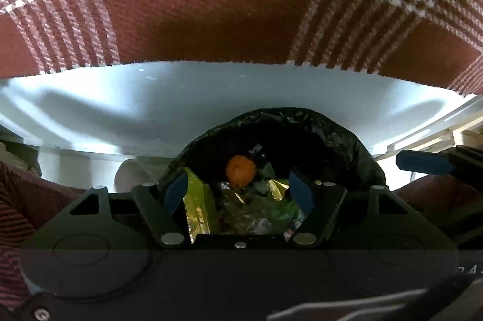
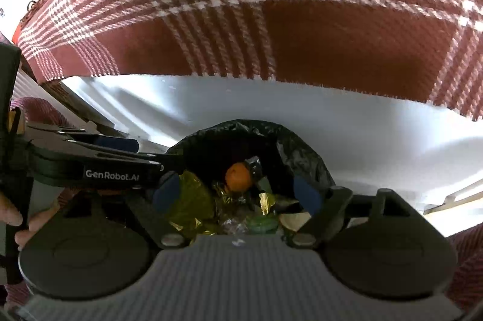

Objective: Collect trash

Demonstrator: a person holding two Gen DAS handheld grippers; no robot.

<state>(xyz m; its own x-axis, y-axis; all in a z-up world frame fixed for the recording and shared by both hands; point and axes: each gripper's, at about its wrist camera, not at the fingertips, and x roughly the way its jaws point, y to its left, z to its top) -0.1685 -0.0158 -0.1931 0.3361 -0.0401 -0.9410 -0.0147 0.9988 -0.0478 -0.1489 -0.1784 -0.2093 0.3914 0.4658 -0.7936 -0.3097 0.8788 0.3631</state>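
Black plastic lines the bin (image 1: 356, 152) below me, and both my grippers point down into its mouth. The trash is already inside: an orange ball (image 1: 240, 175), a gold foil wrapper (image 1: 196, 200) and some green and clear scraps under it. My left gripper (image 1: 238, 195) has its jaws wide and nothing is between the pads. My right gripper (image 2: 238, 195) has its jaws wide too, and empty; in its view the left gripper crosses from the left side, just beside it. Behind the bin is a white panel (image 1: 151, 100) under a red checked blanket (image 1: 196, 10).

I judge the drop is done, so now I should lift both grippers straight up, one after the other, so they do not knock together or catch the liner and pull it off the rim.
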